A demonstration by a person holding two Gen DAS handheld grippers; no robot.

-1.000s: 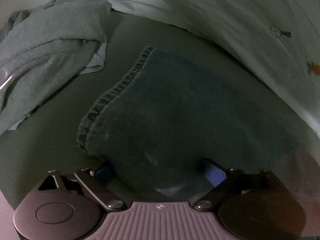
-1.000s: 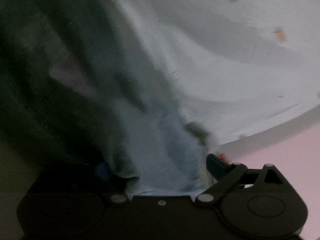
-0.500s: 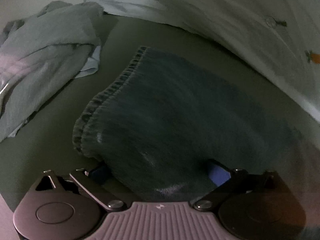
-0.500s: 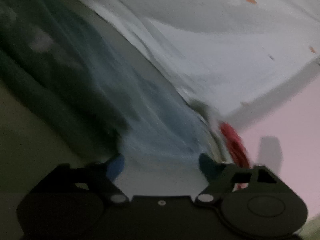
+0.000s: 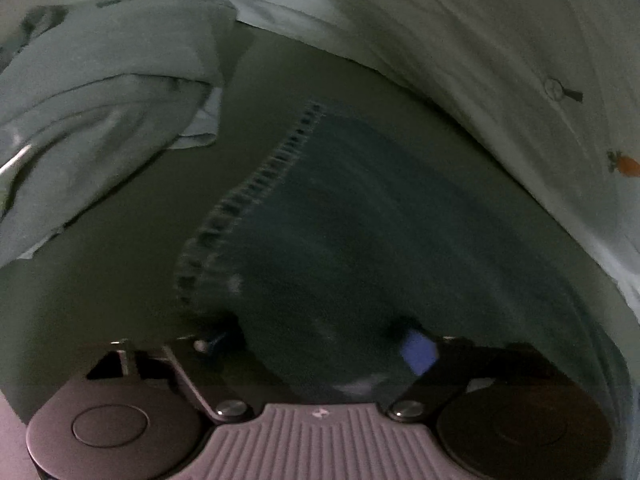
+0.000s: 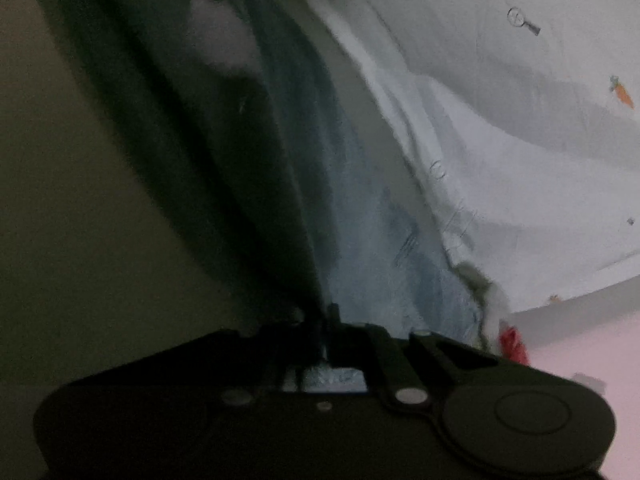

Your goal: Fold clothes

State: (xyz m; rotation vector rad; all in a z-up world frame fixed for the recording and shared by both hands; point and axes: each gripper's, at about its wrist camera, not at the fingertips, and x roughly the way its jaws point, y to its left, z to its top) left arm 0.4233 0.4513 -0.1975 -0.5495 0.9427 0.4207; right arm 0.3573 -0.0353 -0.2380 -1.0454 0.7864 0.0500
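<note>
The left gripper [image 5: 316, 340] sits low over the olive-green worktop [image 5: 120, 240], pointing forward along it, with its jaws apart: the dark teal knit garment [image 5: 360, 220] fills the gap between them, one blue pad [image 5: 418, 350] showing at the right finger while the left finger is mostly buried under cloth. The garment lies spread on the worktop ahead, and a ribbed, crinkled hem [image 5: 260, 184] runs along its left edge.

The right gripper [image 6: 326, 320] is tilted, and its jaws are drawn together, pinching a bunched fold of the same dark teal knit garment [image 6: 248, 184], which stretches away from the pinch in long taut creases; a paler blue layer [image 6: 380, 264] shows beside the dark one.

No writing is legible. A white sheet [image 5: 500, 60] with small printed motifs, among them an orange carrot [image 5: 624, 165], borders the worktop on the right. A pale grey-green fleecy garment [image 5: 92, 92] lies crumpled at the far left, apart from the teal one. In the right wrist view something red [image 6: 512, 344] shows near the sheet's edge, too blurred to identify.
</note>
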